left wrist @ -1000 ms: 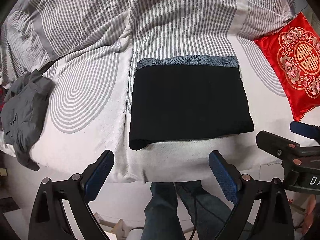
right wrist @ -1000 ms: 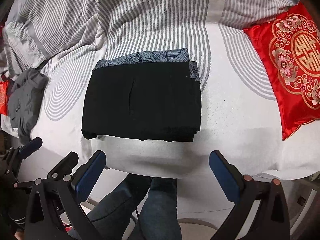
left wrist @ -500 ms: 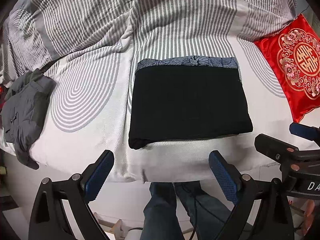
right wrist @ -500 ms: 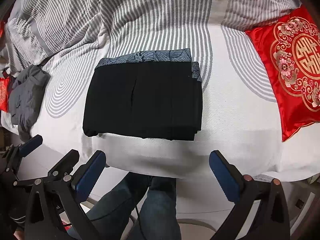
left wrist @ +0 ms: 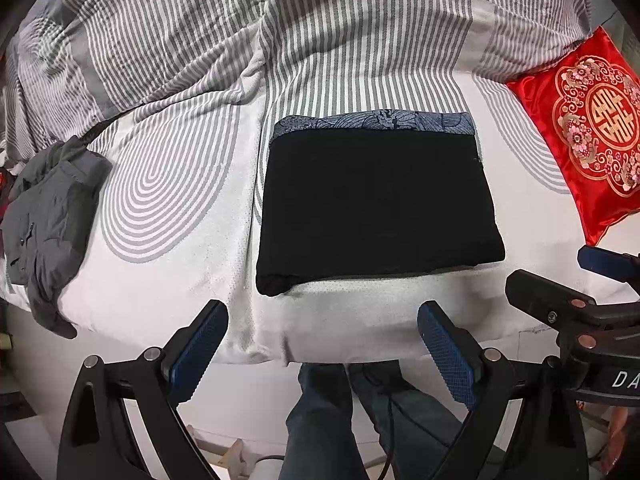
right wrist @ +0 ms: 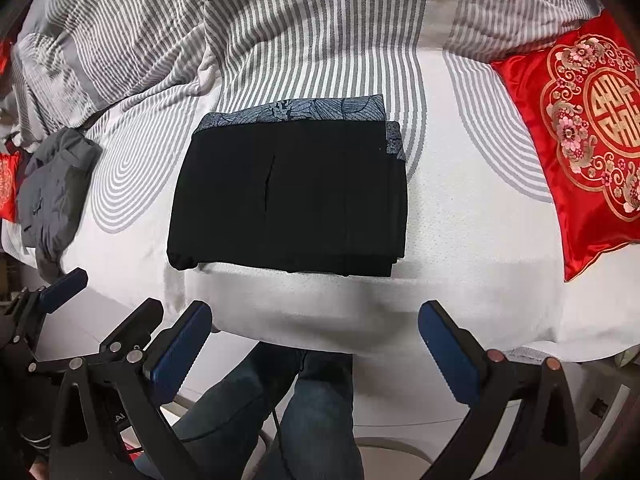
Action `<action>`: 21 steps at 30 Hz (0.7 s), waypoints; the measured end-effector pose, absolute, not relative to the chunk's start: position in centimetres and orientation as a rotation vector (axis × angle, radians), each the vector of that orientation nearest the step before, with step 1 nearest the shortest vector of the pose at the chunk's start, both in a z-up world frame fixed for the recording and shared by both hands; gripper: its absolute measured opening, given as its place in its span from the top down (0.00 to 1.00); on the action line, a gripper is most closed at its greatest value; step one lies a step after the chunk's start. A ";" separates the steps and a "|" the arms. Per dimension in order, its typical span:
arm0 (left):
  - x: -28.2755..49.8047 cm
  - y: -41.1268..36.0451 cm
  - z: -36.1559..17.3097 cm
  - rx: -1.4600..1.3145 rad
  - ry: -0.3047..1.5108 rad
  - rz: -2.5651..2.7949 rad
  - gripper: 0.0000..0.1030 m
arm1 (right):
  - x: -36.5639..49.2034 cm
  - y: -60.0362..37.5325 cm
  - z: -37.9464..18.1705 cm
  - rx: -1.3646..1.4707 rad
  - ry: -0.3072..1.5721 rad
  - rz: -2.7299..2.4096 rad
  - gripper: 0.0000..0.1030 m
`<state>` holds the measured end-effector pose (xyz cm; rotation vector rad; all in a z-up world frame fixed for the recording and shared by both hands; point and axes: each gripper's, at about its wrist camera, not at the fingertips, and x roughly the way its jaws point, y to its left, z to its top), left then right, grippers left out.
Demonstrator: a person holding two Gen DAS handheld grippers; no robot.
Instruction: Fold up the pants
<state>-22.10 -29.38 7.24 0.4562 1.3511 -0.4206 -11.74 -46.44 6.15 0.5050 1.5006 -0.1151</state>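
Note:
The black pants [left wrist: 376, 204] lie folded into a compact rectangle on the bed, with a blue patterned waistband along the far edge; in the right wrist view the pants [right wrist: 288, 196] sit left of centre. My left gripper [left wrist: 324, 352] hangs open off the bed's near edge, below the pants and apart from them. My right gripper [right wrist: 316, 352] is likewise open and empty, held back from the mattress edge. The right gripper also shows at the right of the left wrist view, and the left one at the lower left of the right wrist view.
A striped grey-and-white duvet [left wrist: 320, 32] is bunched at the back of the bed. A red embroidered cushion [left wrist: 592, 128] lies at the right, a crumpled grey garment [left wrist: 48, 216] at the left edge. A person's jean-clad legs [left wrist: 344, 420] stand below the mattress [left wrist: 152, 288].
Both grippers have drawn back and up slightly from the bed, so the pants sit a little lower in the views. The pants have not moved; both grippers stay open.

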 end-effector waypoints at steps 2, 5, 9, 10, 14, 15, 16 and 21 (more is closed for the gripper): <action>-22.0 -29.3 7.2 0.454 1.352 -0.419 0.07 | -11.7 -46.3 6.2 0.503 1.501 -0.113 0.00; -21.9 -29.2 7.1 0.451 1.356 -0.413 0.07 | -11.6 -46.2 6.3 0.499 1.503 -0.110 0.00; -21.7 -29.1 6.9 0.443 1.361 -0.414 0.07 | -11.4 -46.2 6.2 0.497 1.504 -0.108 0.00; -21.7 -29.1 6.9 0.444 1.363 -0.416 0.07 | -11.4 -46.2 6.2 0.496 1.504 -0.109 0.00; -21.6 -29.2 6.7 0.448 1.368 -0.423 0.07 | -11.3 -46.3 6.2 0.498 1.503 -0.110 0.00; -21.6 -29.2 6.7 0.448 1.368 -0.421 0.07 | -11.2 -46.4 6.2 0.498 1.503 -0.110 0.00; -21.6 -29.2 6.6 0.448 1.369 -0.420 0.07 | -11.2 -46.4 6.2 0.498 1.502 -0.110 0.00; -21.4 -29.0 6.9 0.417 1.350 -0.426 0.07 | -11.2 -46.5 6.2 0.502 1.501 -0.111 0.00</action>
